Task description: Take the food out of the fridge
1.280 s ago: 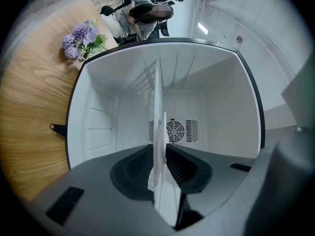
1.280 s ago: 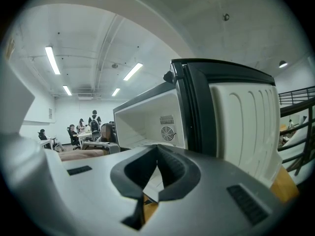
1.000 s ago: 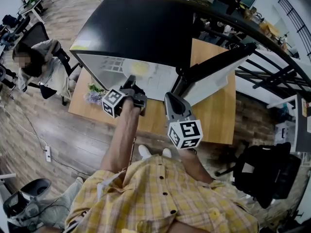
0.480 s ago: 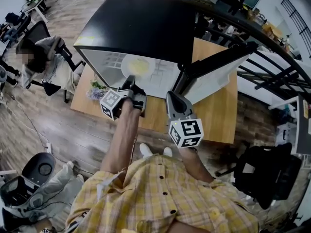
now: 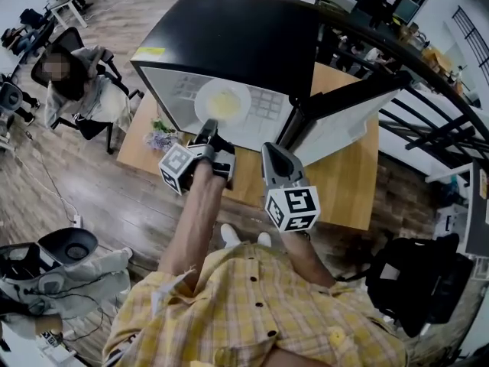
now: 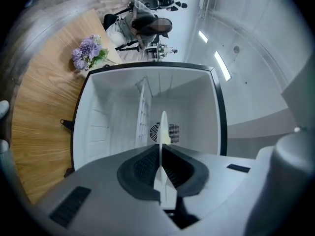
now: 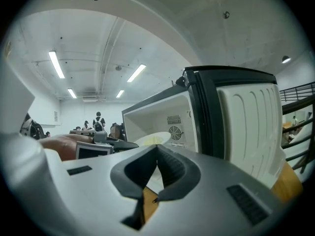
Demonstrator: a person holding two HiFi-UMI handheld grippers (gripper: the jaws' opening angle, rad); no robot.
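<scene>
Plate (image 5: 240,96) w/ food (image 5: 221,105) is clamped at its near rim by L gripper (image 5: 205,136), straight ahead in the fridge (image 5: 229,37) mouth; R gripper (image 5: 272,153), closed on nothing, is farther off, by the door (image 5: 336,125).

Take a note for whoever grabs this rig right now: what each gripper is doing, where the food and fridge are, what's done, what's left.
Left gripper: jaws have just been closing and are clamped on the rim of the plate.
Right gripper: shut, empty, held near the open door.
Things: the fridge stands on the wooden table. The plate carries yellow food and sits at the fridge's mouth; whether it is fully clear of the fridge can't be told.
Done: door open, plate gripped.
Left: draw the plate out, probably set it on the table.
</scene>
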